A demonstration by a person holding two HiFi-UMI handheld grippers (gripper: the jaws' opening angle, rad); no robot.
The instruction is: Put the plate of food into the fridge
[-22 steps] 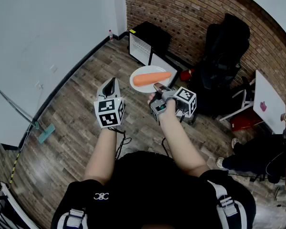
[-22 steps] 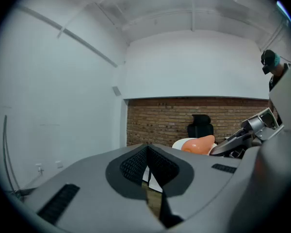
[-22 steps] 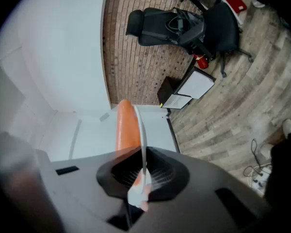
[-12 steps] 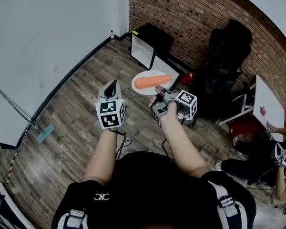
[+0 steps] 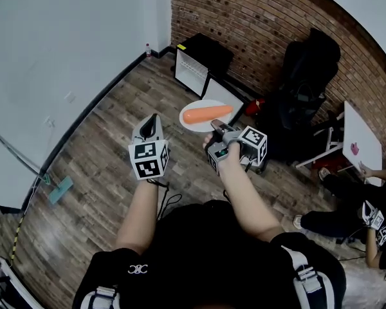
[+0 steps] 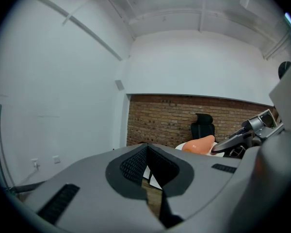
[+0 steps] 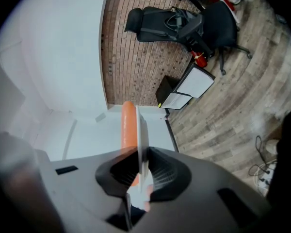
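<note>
Fingers of the right gripper are clamped on the near rim of the white plate, which is held out roughly level above the wooden floor in front of the person; in the right gripper view the plate runs edge-on between them. An orange, carrot-like piece of food lies lengthwise across the plate. The left gripper is just left of the plate and apart from it, its fingers drawn together with nothing between them. Farther off, a low black cabinet with white panels stands against the brick wall, with a black office chair to its right.
</note>
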